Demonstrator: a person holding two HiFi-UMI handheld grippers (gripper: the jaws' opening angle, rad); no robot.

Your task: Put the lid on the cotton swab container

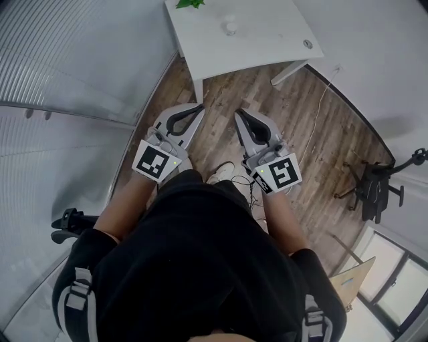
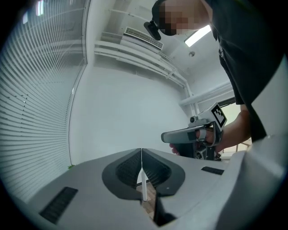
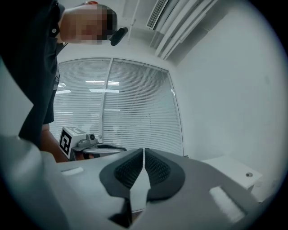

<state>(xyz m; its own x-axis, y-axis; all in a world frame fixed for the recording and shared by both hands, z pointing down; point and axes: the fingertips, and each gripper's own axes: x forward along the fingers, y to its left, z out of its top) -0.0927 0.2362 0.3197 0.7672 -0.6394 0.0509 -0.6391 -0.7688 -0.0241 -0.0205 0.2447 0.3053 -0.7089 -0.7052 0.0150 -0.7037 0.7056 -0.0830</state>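
While the left tool (image 1: pixel 200 107) and right tool (image 1: pixel 239 114) hang closed and empty over the wood floor (image 1: pixel 301 120), a small clear container (image 1: pixel 231 27) sits well ahead on the white counter (image 1: pixel 267 40), near a green plant (image 1: pixel 190 3); a chair (image 1: pixel 373 188) stands off right.

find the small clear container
The small clear container sits on the white table at the head view's top, just right of the green plant.

A small pale round container (image 1: pixel 231 27) stands on the white rectangular surface (image 1: pixel 267 41); a green leafy plant (image 1: pixel 190 3) lies at its ten o'clock.
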